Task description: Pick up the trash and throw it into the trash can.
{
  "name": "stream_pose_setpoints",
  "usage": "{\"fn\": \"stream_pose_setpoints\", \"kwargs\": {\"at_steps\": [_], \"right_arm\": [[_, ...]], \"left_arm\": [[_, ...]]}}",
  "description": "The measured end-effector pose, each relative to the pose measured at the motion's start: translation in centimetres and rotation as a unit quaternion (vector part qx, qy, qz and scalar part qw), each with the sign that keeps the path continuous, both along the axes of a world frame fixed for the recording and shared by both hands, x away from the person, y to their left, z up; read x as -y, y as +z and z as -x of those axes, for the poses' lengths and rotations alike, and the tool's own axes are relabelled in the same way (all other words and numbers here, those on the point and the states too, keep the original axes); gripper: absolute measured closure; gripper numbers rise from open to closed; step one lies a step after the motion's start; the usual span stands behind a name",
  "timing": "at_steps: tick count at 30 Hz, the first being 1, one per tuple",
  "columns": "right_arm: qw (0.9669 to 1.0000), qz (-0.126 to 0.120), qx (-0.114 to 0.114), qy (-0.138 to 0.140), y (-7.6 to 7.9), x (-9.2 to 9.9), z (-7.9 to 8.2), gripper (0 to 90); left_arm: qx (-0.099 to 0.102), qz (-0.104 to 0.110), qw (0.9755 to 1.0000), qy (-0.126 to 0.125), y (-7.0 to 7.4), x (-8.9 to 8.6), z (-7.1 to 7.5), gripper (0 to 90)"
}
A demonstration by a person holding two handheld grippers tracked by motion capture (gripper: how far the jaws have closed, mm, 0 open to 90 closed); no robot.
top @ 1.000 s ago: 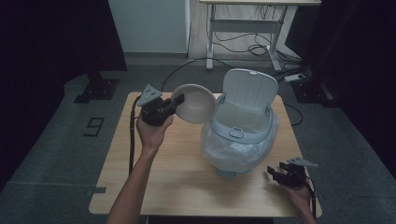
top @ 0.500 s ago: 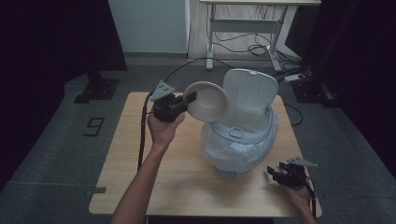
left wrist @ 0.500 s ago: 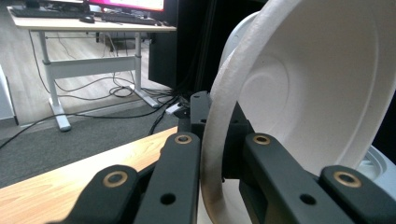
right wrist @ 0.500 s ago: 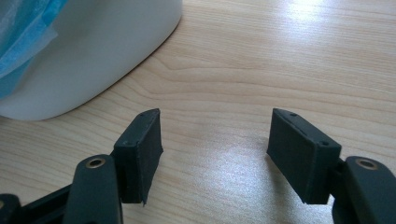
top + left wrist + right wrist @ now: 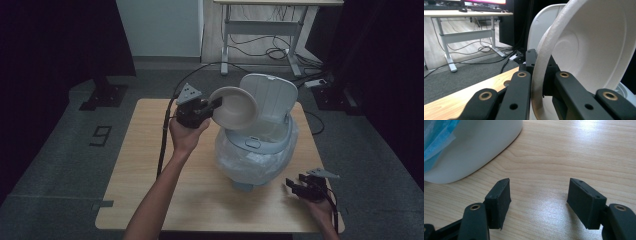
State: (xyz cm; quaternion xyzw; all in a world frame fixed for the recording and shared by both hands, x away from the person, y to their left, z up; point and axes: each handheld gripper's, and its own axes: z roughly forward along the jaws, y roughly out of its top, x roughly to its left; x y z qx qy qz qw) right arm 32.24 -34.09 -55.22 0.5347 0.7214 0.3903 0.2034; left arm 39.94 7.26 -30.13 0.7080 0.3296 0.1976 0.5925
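My left gripper (image 5: pixel 214 104) is shut on the rim of a white paper bowl (image 5: pixel 234 107), held on edge in the air just over the open mouth of a pale bin (image 5: pixel 255 150) with a plastic liner and a raised lid (image 5: pixel 267 97). In the left gripper view the bowl's (image 5: pixel 589 45) rim is pinched between the two black jaws of the left gripper (image 5: pixel 537 82), with the lid behind it. At the table's front right my right gripper (image 5: pixel 295 187) rests open; in its own view the right gripper's (image 5: pixel 539 200) jaws stand apart over bare wood.
The bin stands right of centre on a light wooden table (image 5: pixel 150 165). Its white base (image 5: pixel 474 150) and blue liner lie close to the right gripper. A desk frame (image 5: pixel 260 35) and cables lie on the floor beyond the table.
My left hand has carried the bowl to the right, from beside the bin to over its opening. The right gripper has stayed where it was.
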Motion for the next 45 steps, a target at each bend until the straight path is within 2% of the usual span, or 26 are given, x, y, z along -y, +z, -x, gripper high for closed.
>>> {"fn": "stream_pose_setpoints", "kwargs": {"at_steps": [7, 15, 33, 41, 45], "right_arm": [[1.0000, -0.001, -0.002, 0.001, 0.0, 0.0, 0.0, 34.5], [1.0000, -0.001, -0.003, 0.003, 0.0, 0.0, -0.1, 34.5], [1.0000, 0.000, -0.004, 0.005, 0.0, 0.0, -0.1, 34.4], [1.0000, 0.000, -0.005, 0.006, 0.0, 0.0, -0.1, 34.4], [1.0000, 0.000, -0.005, 0.006, 0.0, 0.0, -0.1, 34.4]], "left_arm": [[0.000, -0.001, 1.0000, -0.006, 0.2, 1.0, -0.3, 86.0], [0.005, -0.017, 0.9998, -0.009, 0.4, 2.5, -0.6, 85.4], [0.005, -0.025, 0.9995, -0.019, 0.6, 4.9, -1.5, 85.0], [0.011, -0.026, 0.9993, -0.022, 0.9, 6.5, -1.9, 84.0], [0.010, -0.021, 0.9994, -0.026, 0.7, 6.9, -2.0, 83.3]]}}
